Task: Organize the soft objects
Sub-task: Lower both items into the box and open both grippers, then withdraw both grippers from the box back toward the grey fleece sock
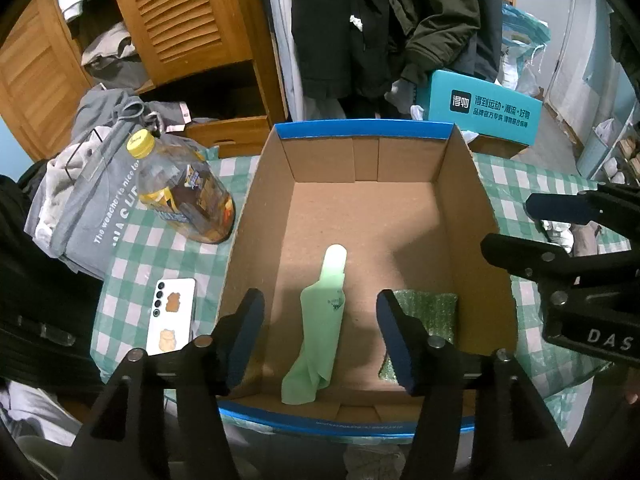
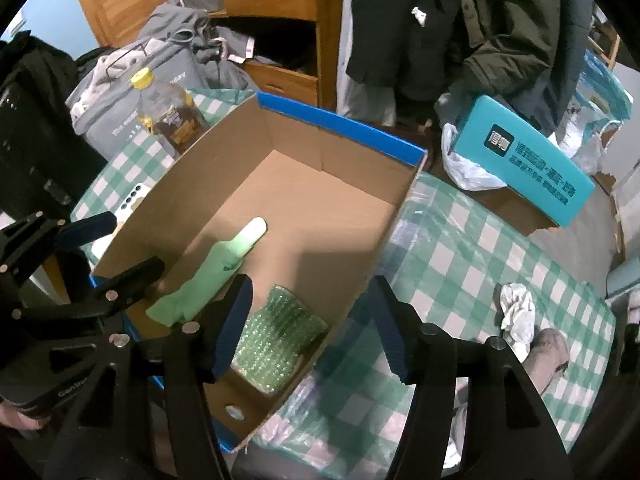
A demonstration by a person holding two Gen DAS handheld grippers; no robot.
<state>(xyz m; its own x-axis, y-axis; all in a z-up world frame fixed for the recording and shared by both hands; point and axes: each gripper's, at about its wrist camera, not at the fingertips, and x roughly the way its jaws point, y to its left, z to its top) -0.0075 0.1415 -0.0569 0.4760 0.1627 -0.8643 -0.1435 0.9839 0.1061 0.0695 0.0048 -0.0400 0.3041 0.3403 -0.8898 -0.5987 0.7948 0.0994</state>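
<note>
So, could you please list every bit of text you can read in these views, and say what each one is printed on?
"得物", then "得到运动×潮流×好物": teal box; its smaller line below is too blurred.
"The weather is nice to...", cut off by a fold: grey garment.
"DAS", cut off: right gripper body.
"Gen...", blurred: left gripper body.
Bottle label: unreadable.
Cardboard box front-edge print: upside down, too small.

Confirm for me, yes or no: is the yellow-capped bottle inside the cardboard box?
No. The yellow-capped bottle stands on the checked cloth outside the cardboard box, beside its left wall.
</note>
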